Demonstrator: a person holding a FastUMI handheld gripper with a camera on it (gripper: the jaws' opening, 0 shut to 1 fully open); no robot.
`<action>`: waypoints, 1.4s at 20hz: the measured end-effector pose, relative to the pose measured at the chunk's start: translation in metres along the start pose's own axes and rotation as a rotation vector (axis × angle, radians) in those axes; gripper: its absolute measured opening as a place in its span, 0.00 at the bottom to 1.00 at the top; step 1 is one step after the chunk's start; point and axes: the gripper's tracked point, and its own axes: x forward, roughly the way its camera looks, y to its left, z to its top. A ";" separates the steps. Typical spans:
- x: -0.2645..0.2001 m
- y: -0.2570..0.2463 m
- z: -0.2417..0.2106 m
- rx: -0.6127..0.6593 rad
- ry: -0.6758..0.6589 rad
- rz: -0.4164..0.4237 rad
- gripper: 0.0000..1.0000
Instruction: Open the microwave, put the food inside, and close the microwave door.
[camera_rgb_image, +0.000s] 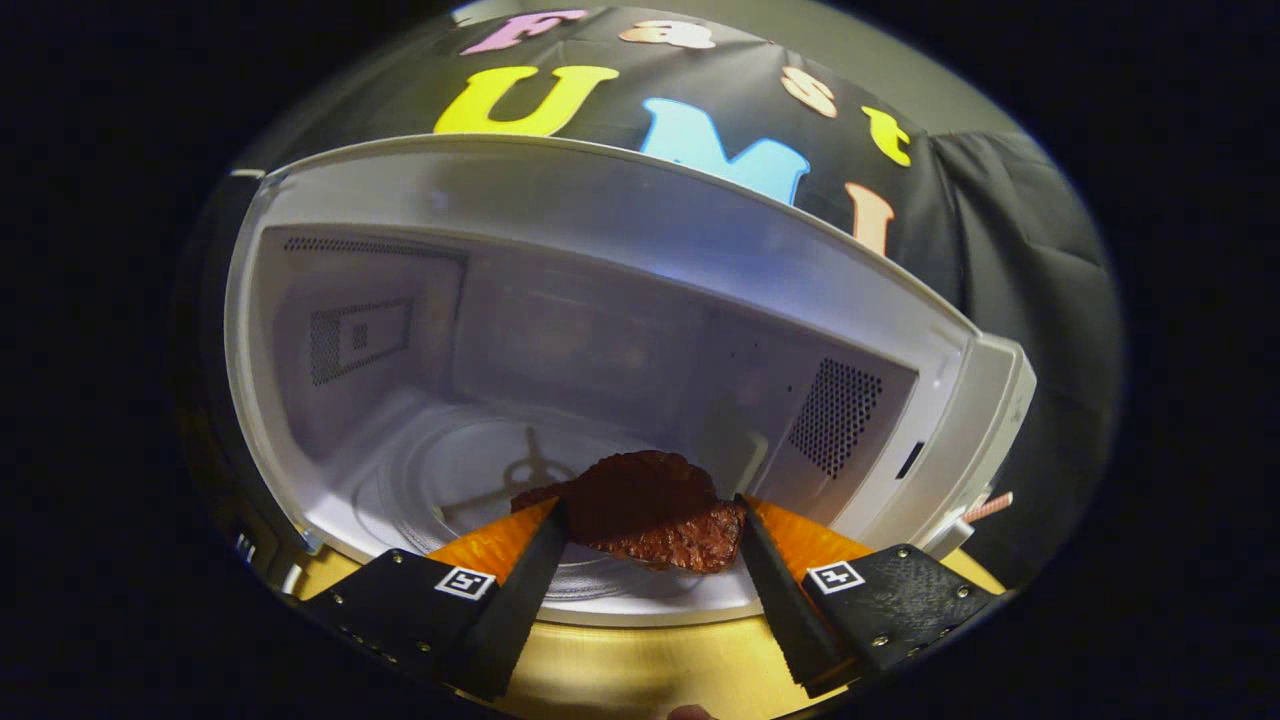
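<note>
A white microwave (930, 340) stands in front of me with its door swung open, so the whole cavity shows. Inside lies a round glass turntable (450, 480). My gripper (648, 512) is shut on a dark brown slab of food, a piece of meat (650, 505), with one fingertip pressing each side of it. The meat hangs at the cavity's mouth, above the front part of the turntable and the front sill. I cannot tell whether it touches the glass.
The microwave sits on a yellowish wooden tabletop (640, 670), which shows between and below my fingers. The open door's dark edge (215, 420) stands along the cavity's left side. Perforated vents mark the cavity's side walls. Black cloth hangs behind the microwave.
</note>
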 end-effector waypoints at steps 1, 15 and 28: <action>-0.001 -0.002 0.001 -0.043 -0.008 -0.011 0.98; -0.022 0.023 0.023 0.049 0.011 0.177 0.97; -0.212 -0.012 0.097 0.159 -0.134 0.264 0.96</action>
